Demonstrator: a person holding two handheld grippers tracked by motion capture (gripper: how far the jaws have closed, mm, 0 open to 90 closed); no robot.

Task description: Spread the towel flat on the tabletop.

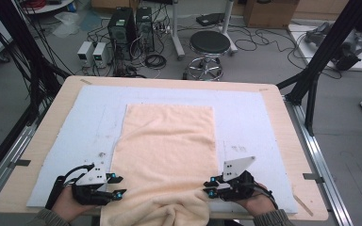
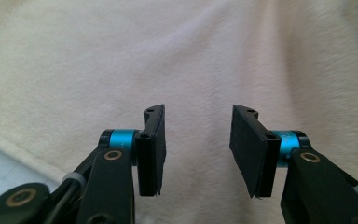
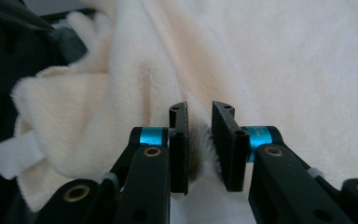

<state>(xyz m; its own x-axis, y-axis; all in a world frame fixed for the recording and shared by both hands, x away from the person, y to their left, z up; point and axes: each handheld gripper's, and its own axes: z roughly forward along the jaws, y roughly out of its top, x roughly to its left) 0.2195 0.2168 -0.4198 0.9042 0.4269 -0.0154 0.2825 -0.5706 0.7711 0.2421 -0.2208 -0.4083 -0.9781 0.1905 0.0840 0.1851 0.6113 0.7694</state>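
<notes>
A pale peach towel [image 1: 169,141] lies flat along the middle of the table, its near end bunched in folds [image 1: 169,209] over the front edge. My left gripper [image 1: 117,184] sits at the towel's near left edge. In the left gripper view it [image 2: 198,149] is open, with bare towel [image 2: 191,56] beyond the gap and nothing between the pads. My right gripper [image 1: 209,186] is at the near right edge. In the right gripper view its jaws [image 3: 199,149] stand narrowly apart around a raised ridge of towel [image 3: 284,60], without visibly pinching it.
The towel rests on a light blue mat [image 1: 250,108] covering the wooden table [image 1: 285,122]. Behind the table stand a black stool [image 1: 209,44], computer towers [image 1: 122,26] and loose cables on the floor. A black frame leg [image 1: 311,75] rises at the right.
</notes>
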